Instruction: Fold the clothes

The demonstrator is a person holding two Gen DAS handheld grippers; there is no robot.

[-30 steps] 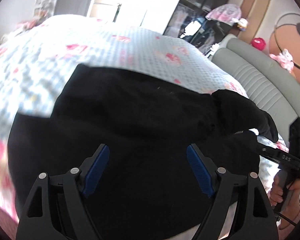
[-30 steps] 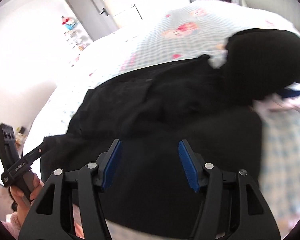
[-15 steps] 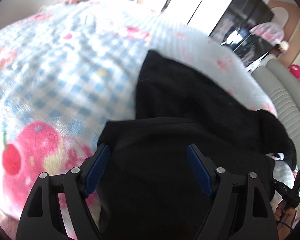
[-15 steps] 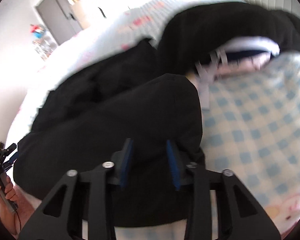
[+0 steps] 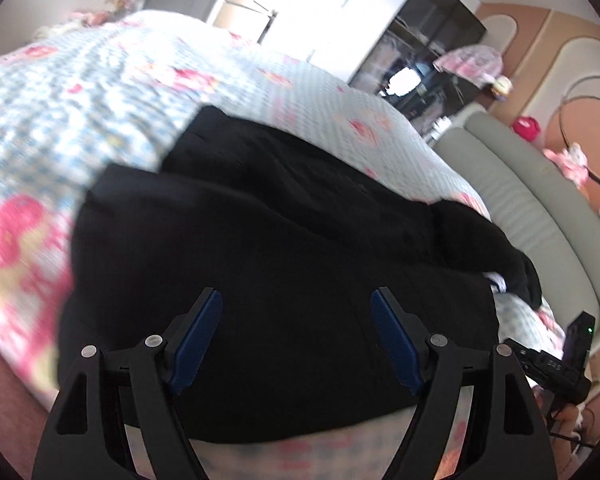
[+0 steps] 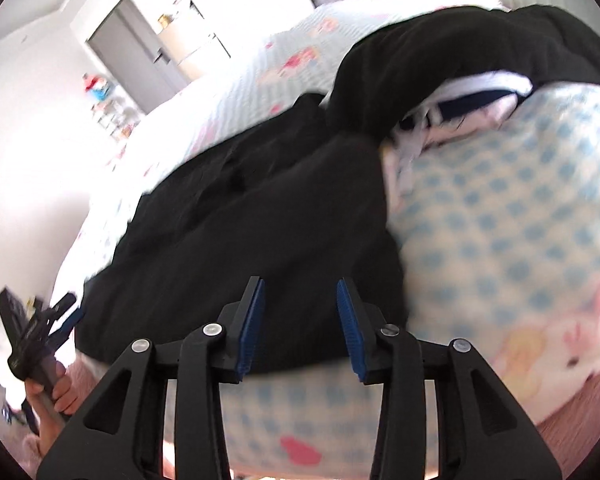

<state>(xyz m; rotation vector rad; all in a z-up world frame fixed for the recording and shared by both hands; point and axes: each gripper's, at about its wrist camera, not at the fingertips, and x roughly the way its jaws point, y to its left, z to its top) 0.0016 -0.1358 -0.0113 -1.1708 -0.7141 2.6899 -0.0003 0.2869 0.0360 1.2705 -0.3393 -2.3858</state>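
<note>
The black garment (image 5: 284, 248) lies spread on the bed (image 5: 100, 80), over a quilt printed with blue checks and pink figures, its near hem close to the bed's near edge. Its near half lies fairly flat, and a ridge of folded cloth runs across it farther back. At the garment's right end, as the left wrist view shows it, a bunched black part (image 5: 496, 248) rises into a lump, and under that lump a bit of white and dark blue cloth (image 6: 472, 98) peeks out against the quilt. The left gripper (image 5: 296, 336) hangs over the garment's near hem with its jaws wide apart and nothing between its blue pads (image 5: 198, 342); the cloth lies below them, not pinched. The right gripper (image 6: 300, 320) hangs over the garment's near right corner, where the black cloth meets the quilt; its jaws have just been opening and stand partly apart, and whether the cloth seen in the gap between them touches the pads cannot be told from this view. A person's hand (image 6: 56, 394) holds the left gripper's handle, seen at the lower left of the right wrist view, beside the garment's left end. Beyond the garment's bunched end runs a grey padded headboard (image 5: 532, 200). Past the bed's far side stand a pale wardrobe (image 5: 340, 12) and a grey door (image 6: 136, 56).
</note>
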